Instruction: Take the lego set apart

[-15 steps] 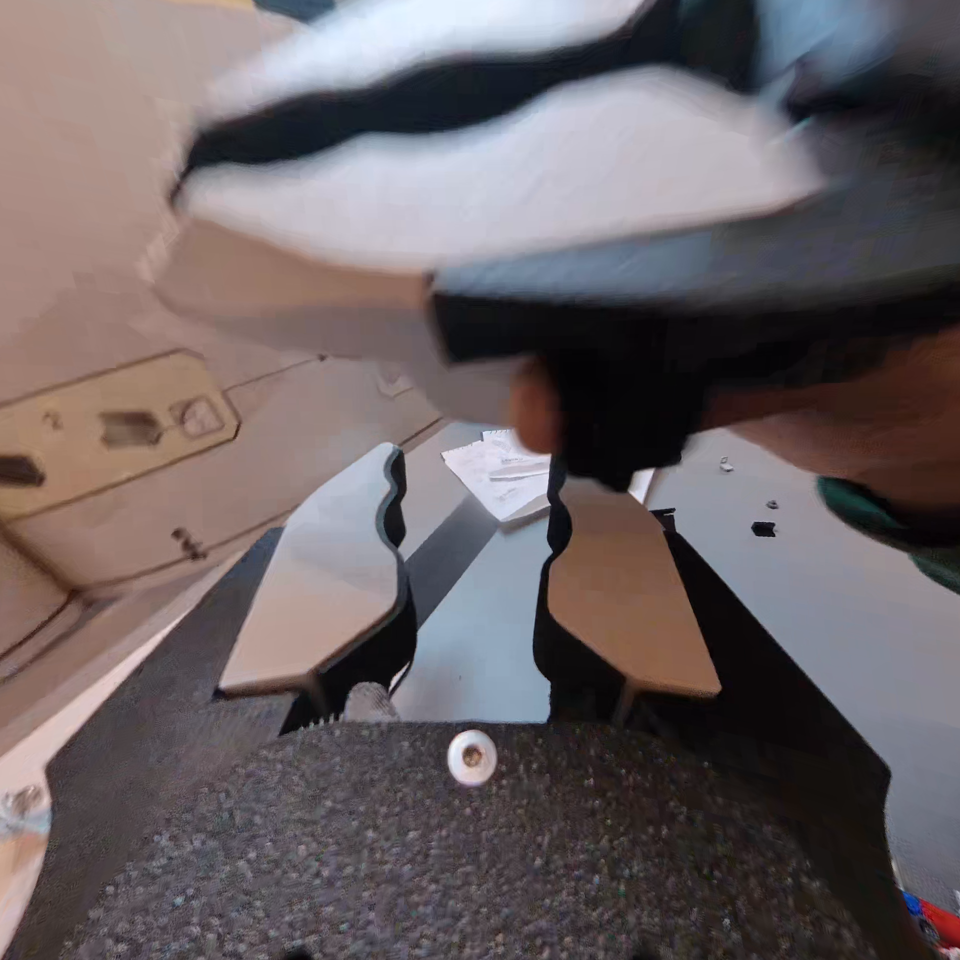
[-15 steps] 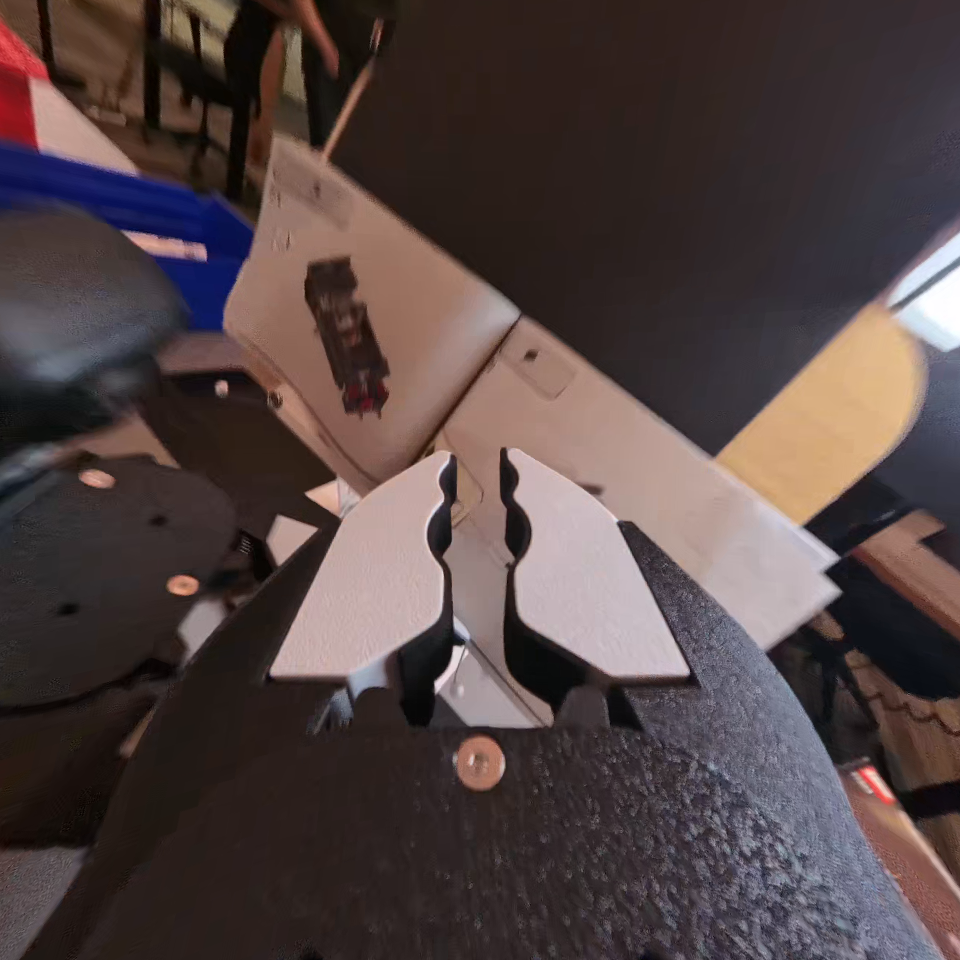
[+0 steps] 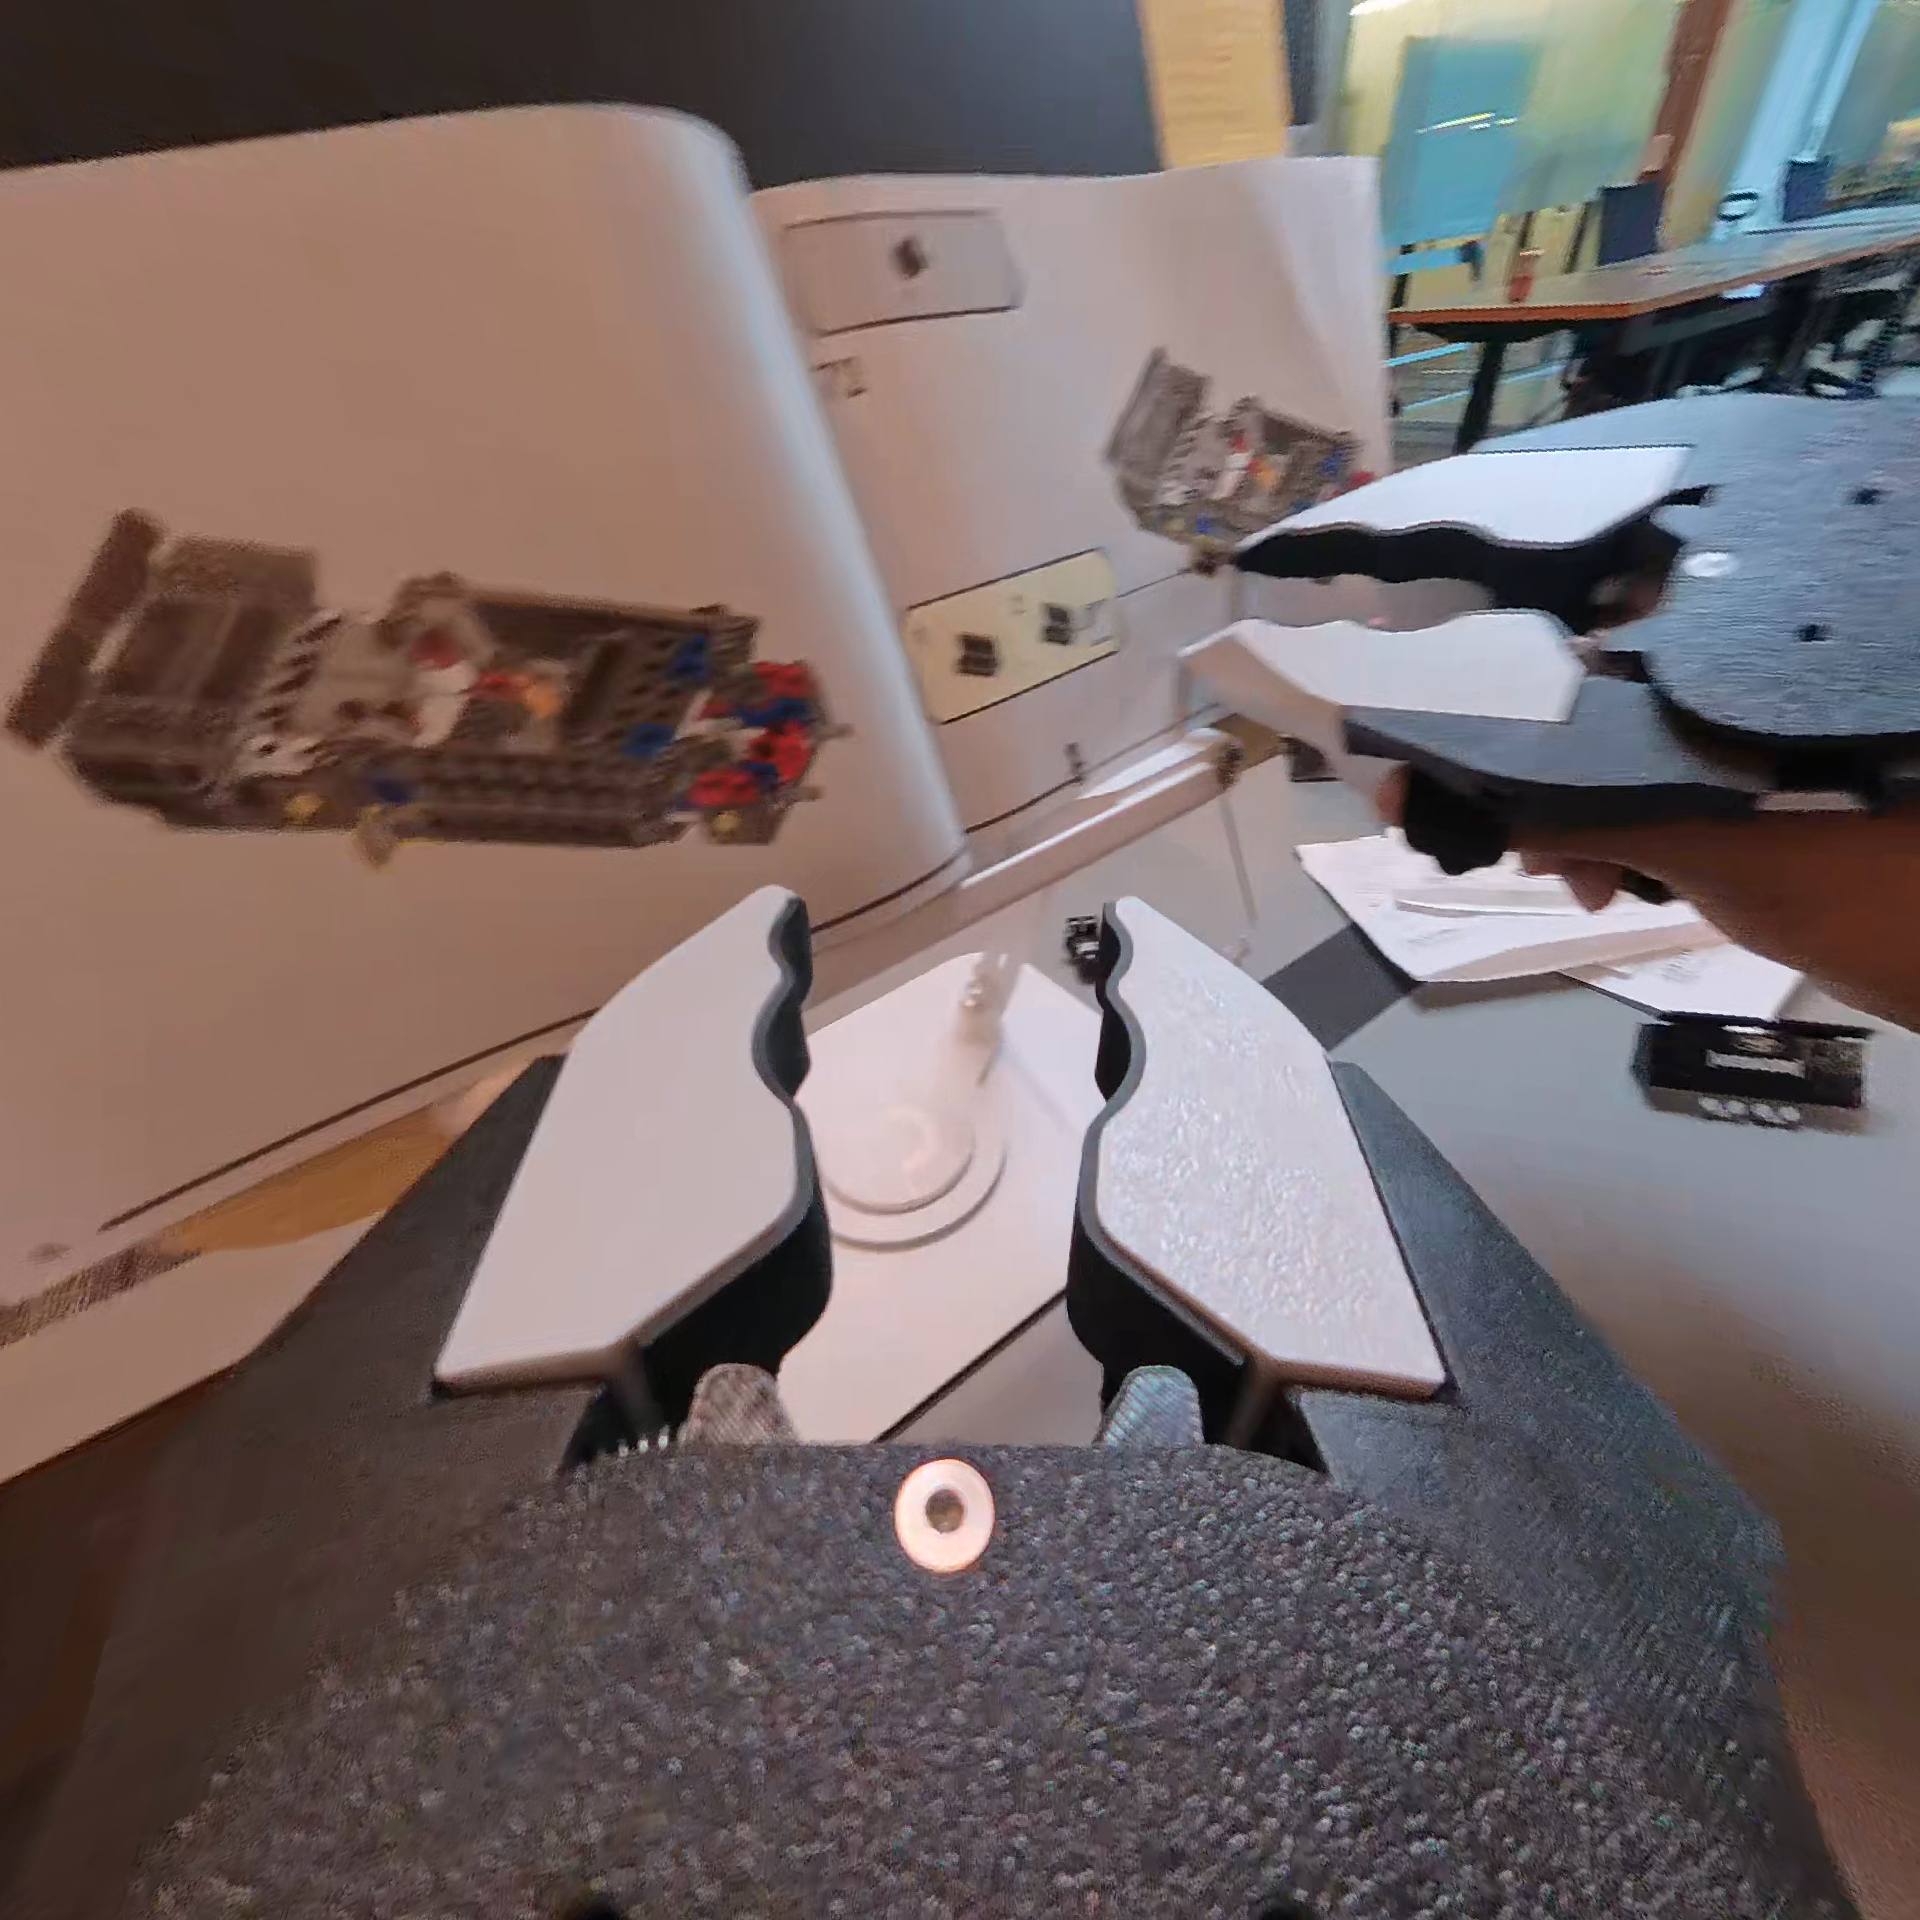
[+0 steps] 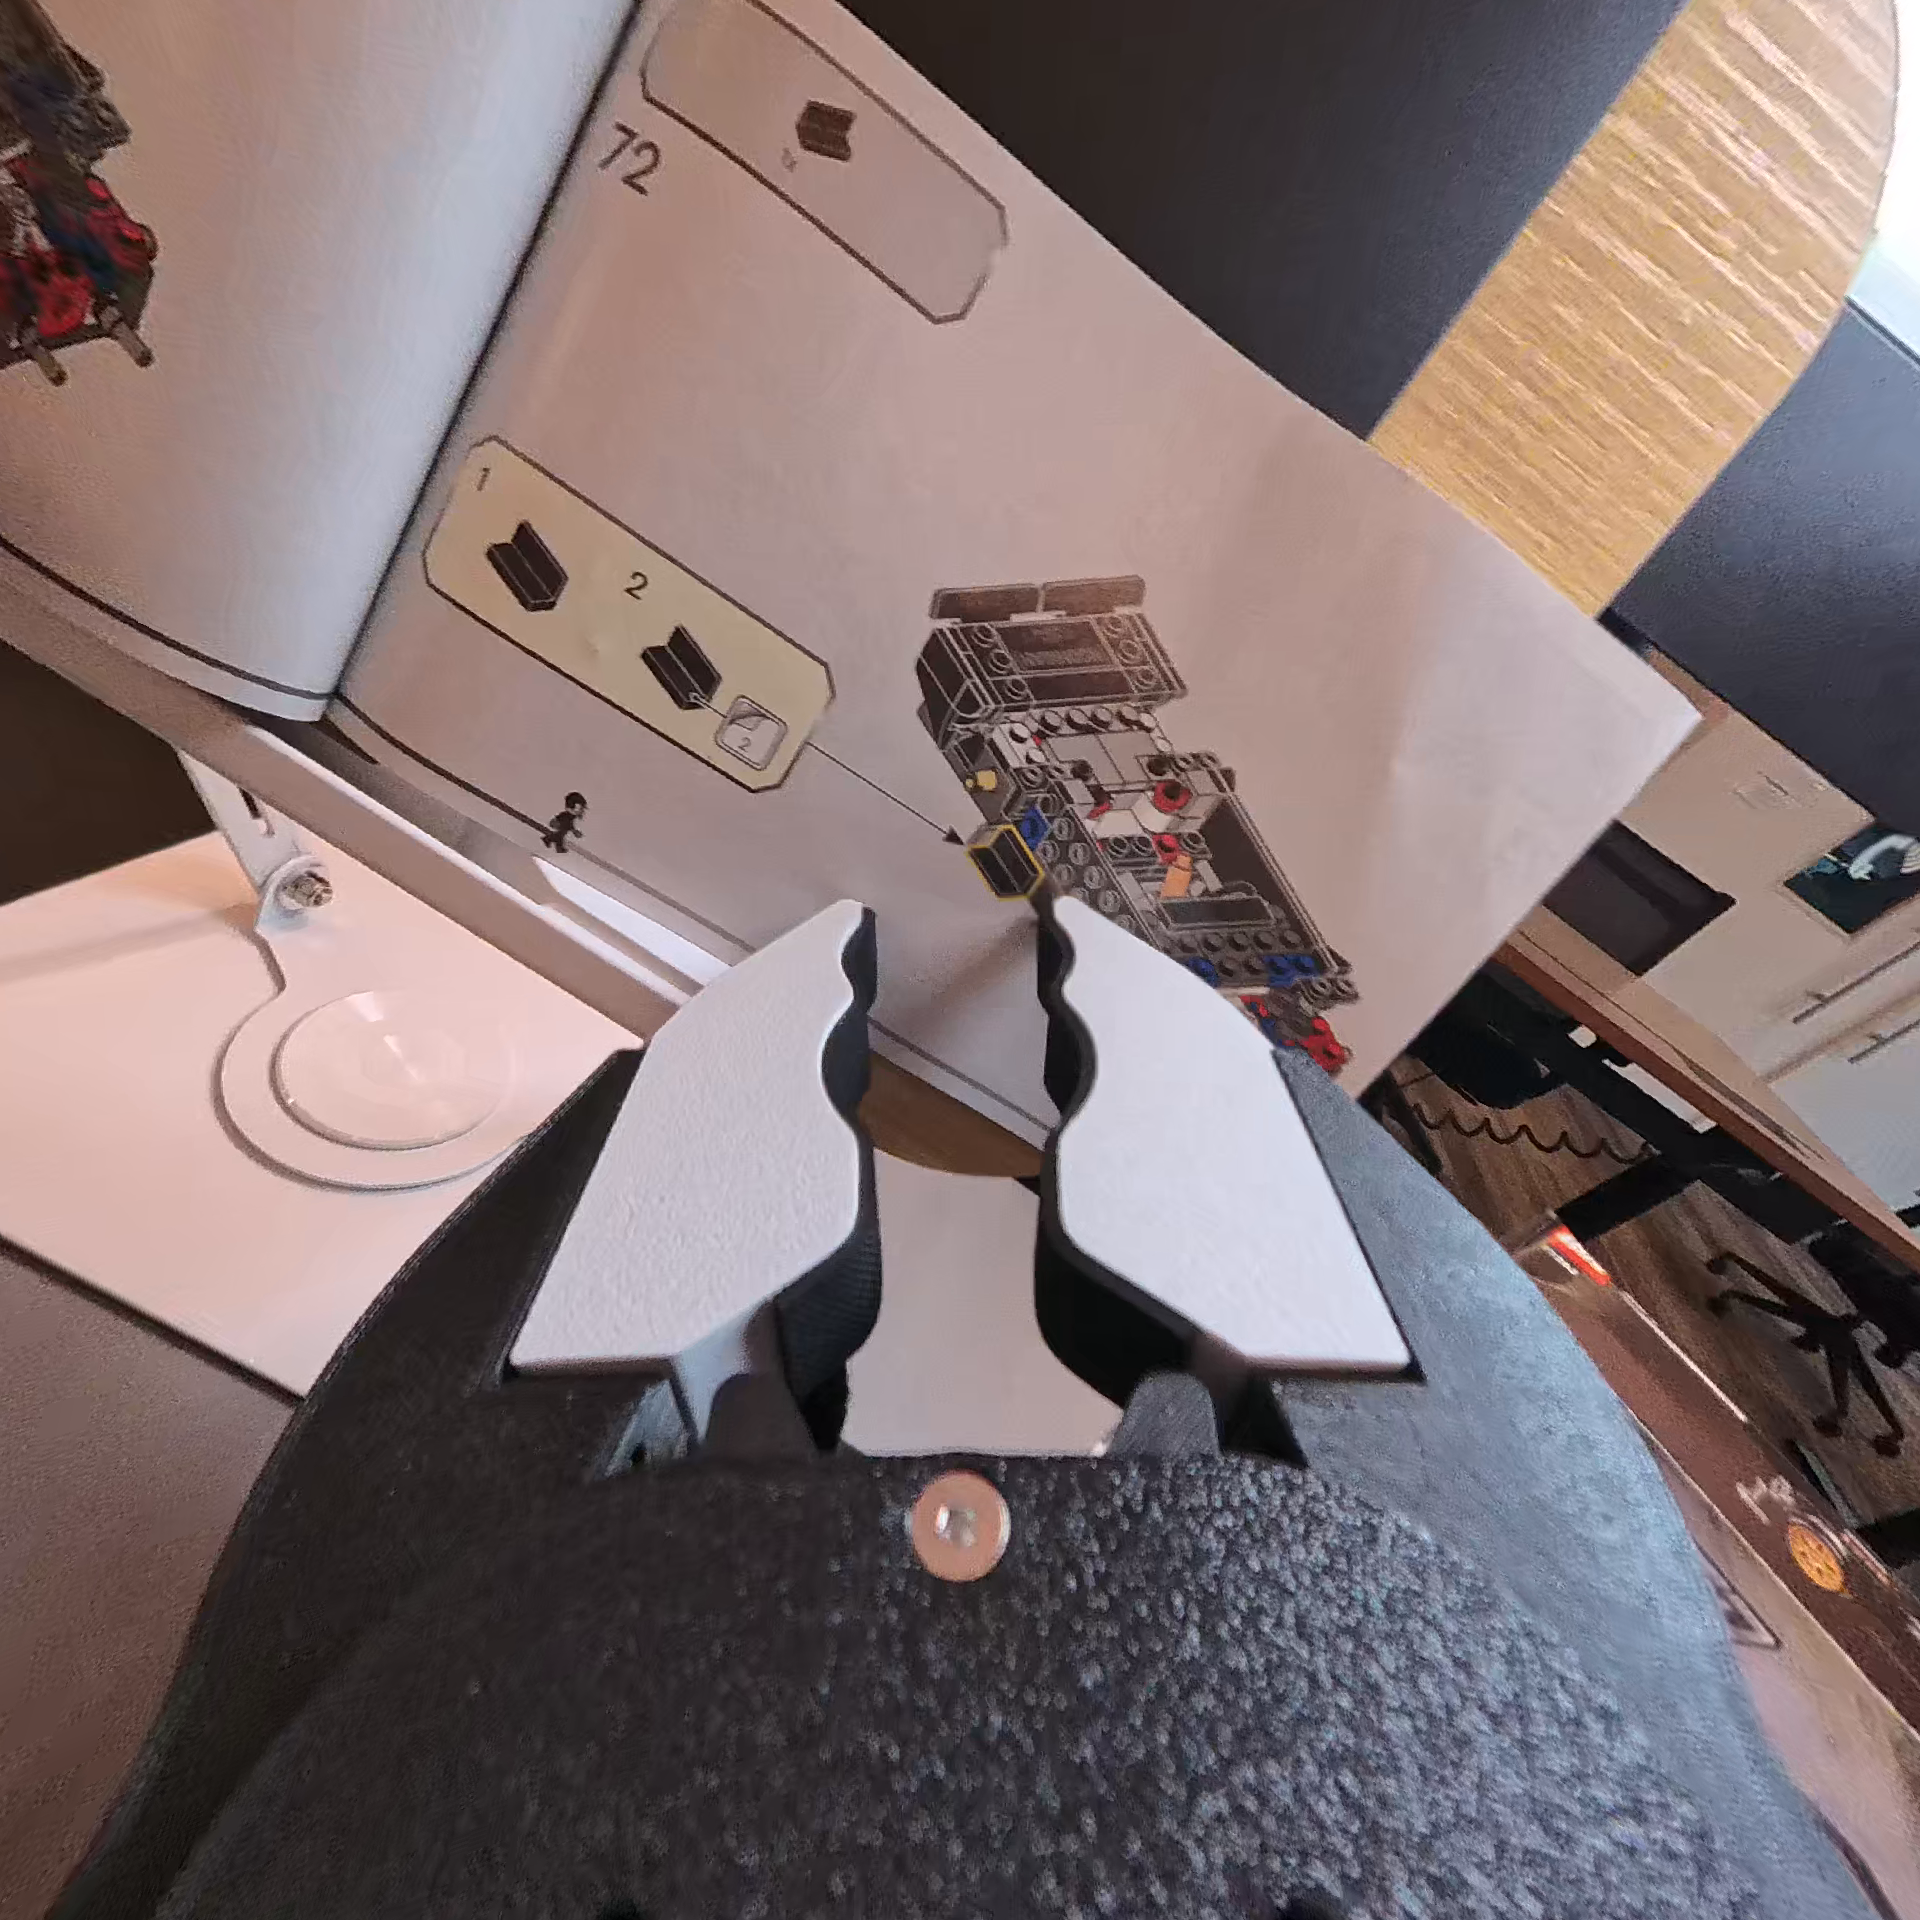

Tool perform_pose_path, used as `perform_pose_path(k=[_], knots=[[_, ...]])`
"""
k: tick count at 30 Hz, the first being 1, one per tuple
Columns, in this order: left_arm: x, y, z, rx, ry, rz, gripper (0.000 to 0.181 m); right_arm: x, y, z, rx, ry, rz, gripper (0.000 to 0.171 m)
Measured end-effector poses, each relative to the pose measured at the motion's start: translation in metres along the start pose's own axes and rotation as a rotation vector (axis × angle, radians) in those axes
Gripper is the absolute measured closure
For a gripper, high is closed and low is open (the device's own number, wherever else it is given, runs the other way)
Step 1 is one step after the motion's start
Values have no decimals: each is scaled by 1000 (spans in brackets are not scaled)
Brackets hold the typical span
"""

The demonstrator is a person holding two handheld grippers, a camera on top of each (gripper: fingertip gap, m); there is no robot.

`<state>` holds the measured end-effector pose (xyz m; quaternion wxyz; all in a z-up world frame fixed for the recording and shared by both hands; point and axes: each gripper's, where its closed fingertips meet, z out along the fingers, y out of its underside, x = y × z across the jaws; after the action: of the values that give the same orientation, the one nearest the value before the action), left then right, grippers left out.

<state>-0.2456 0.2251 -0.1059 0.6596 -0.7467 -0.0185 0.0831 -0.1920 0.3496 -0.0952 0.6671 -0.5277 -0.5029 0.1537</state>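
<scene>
An open instruction booklet (image 3: 436, 395) with printed pictures of the lego model stands on a white stand (image 3: 1039, 1049). A black lego part (image 3: 1751, 1062) lies on the grey table to the right. My left gripper (image 3: 951, 920) is open and empty, facing the stand's base. My right gripper (image 3: 1210, 608), held by a hand, is at the booklet's right page, jaws a little apart and empty. In the right wrist view, my right gripper (image 4: 956, 920) is open just in front of the booklet's right page (image 4: 1091, 499), near its lower edge.
White paper sheets (image 3: 1507, 920) lie on the table behind the black part. A tiny black piece (image 3: 1081, 928) lies by the stand. The stand's white base (image 4: 156, 1143) is at lower left. Other tables (image 3: 1662, 281) and chairs stand in the background.
The left view has swung up from the table to face the booklet. The right gripper has moved away to the right page. Both grippers' jaws have opened wider.
</scene>
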Motion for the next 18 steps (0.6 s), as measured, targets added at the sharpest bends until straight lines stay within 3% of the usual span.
perform_pose_path(k=[11, 18], knots=[[-40, 11, -11, -39, -85, -68, 123, 4, 31, -11, -34, -7, 136, 141], [-48, 10, -23, -2, -116, -81, 125, -6, 7, -28, 41, -31, 178, 142]])
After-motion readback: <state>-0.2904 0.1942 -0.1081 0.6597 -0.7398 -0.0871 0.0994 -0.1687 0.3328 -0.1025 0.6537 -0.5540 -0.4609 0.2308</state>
